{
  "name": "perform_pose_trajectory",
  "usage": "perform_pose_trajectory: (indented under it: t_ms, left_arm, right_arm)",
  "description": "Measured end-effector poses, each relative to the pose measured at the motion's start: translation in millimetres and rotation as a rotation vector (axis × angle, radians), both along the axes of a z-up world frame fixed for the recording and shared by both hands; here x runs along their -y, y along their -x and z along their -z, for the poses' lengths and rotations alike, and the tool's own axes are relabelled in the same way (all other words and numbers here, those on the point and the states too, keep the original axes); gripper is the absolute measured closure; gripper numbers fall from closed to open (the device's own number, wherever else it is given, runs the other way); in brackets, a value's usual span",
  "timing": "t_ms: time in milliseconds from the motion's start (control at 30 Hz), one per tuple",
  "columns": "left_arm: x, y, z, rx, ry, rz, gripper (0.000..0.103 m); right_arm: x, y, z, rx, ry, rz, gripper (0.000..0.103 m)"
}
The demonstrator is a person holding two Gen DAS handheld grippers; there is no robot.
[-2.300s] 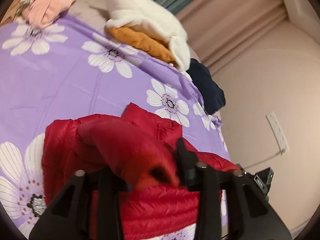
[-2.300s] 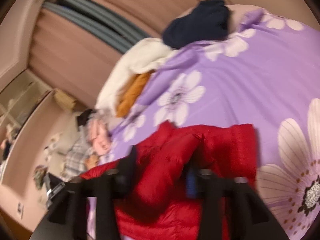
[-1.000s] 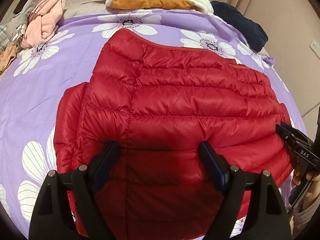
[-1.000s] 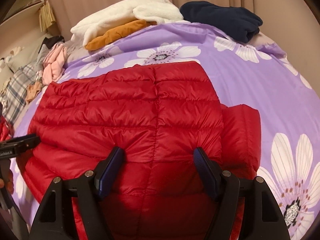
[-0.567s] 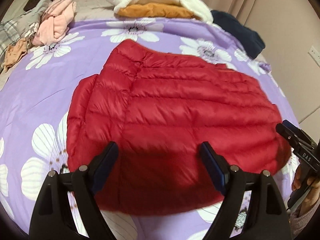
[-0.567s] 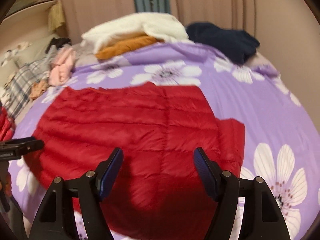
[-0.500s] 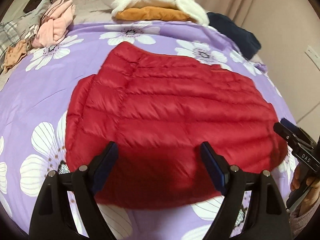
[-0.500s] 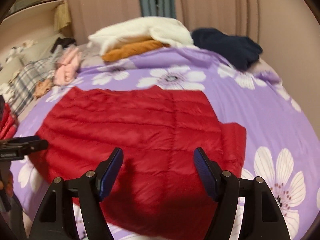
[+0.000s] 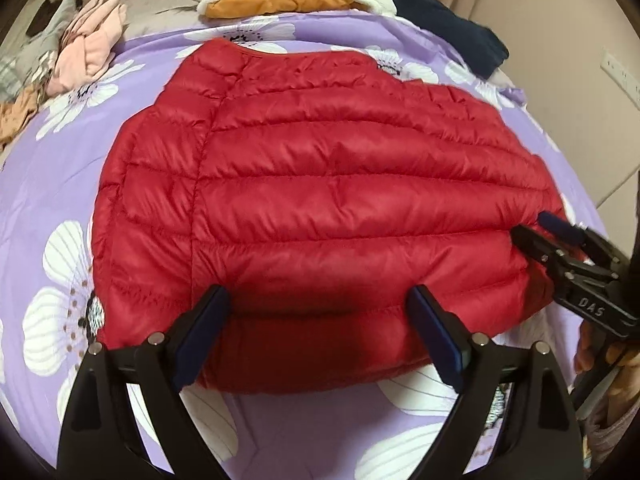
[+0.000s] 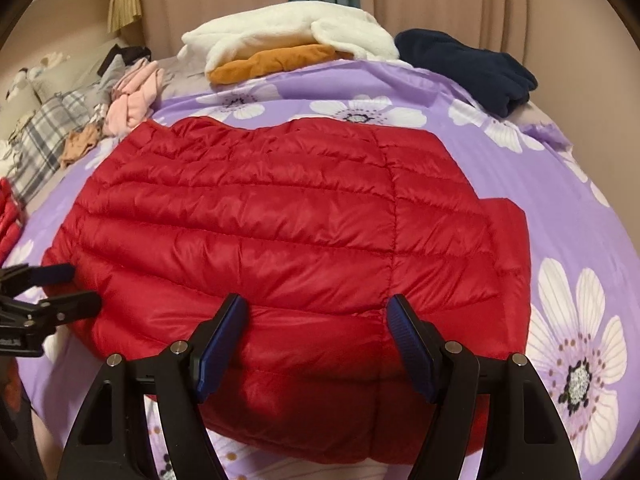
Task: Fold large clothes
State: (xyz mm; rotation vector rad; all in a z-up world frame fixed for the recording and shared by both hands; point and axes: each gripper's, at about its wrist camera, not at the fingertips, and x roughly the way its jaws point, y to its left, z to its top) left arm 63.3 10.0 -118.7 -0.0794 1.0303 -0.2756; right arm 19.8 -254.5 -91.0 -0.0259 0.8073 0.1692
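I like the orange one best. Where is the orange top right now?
In both wrist views the orange top lies at the far end of the bed, tucked under the white fleece, left of the navy garment.

left gripper [image 9: 316,316] jaws spread, just opened wider, nothing gripped; right gripper [image 10: 318,326] spread, empty

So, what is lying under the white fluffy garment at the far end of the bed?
Under the white fluffy garment lies an orange garment, its folded front edge sticking out toward the purple flowered bedspread. How far it reaches underneath, and anything below it, is covered.
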Motion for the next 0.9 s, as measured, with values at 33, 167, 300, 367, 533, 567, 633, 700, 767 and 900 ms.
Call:
perform_pose_trajectory:
  t_ms: [33, 167, 300, 367, 533, 567, 633, 700, 767, 900]
  left_arm:
    - [-1, 3, -1, -0.003, 0.013, -0.008, 0.012]
    - [-16, 18, -11, -0.013, 0.089, -0.053, 0.012]
    - [-30, 35, -20, -0.011, 0.087, -0.100, 0.012]
    - [-36, 43, -23, -0.013, 0.101, -0.120, 0.012]
    - [-53, 58, -28, -0.022, 0.170, -0.159, 0.012]
    - [-55, 60, -28, -0.026, 0.179, -0.167, 0.012]
    - [-60, 64, -28, -0.037, 0.194, -0.198, 0.012]
    - [-65, 66, -26, -0.046, 0.220, -0.219, 0.012]
    - [-69, 68, -24, -0.055, 0.256, -0.231, 0.012]
    - [-81, 70, -18, -0.089, 0.370, -0.252, 0.012]
  right_arm:
    - [1, 1, -1, -0.004, -0.005, 0.005, 0.030]
    - [4, 12, -5, -0.008, -0.013, 0.014, 0.030]
    - [7, 22, -10, -0.006, -0.010, 0.026, 0.030]
    - [8, 27, -13, -0.001, -0.012, 0.027, 0.030]
    - [10, 38, -24, 0.021, -0.043, 0.020, 0.030]
    - [9, 40, -25, 0.025, -0.048, 0.018, 0.030]
    - [8, 43, -28, 0.032, -0.056, 0.008, 0.030]
    - [5, 46, -31, 0.039, -0.054, -0.005, 0.030]
    - [2, 47, -33, 0.041, -0.051, -0.017, 0.030]
    - [-6, 49, -34, 0.044, -0.048, -0.040, 0.030]
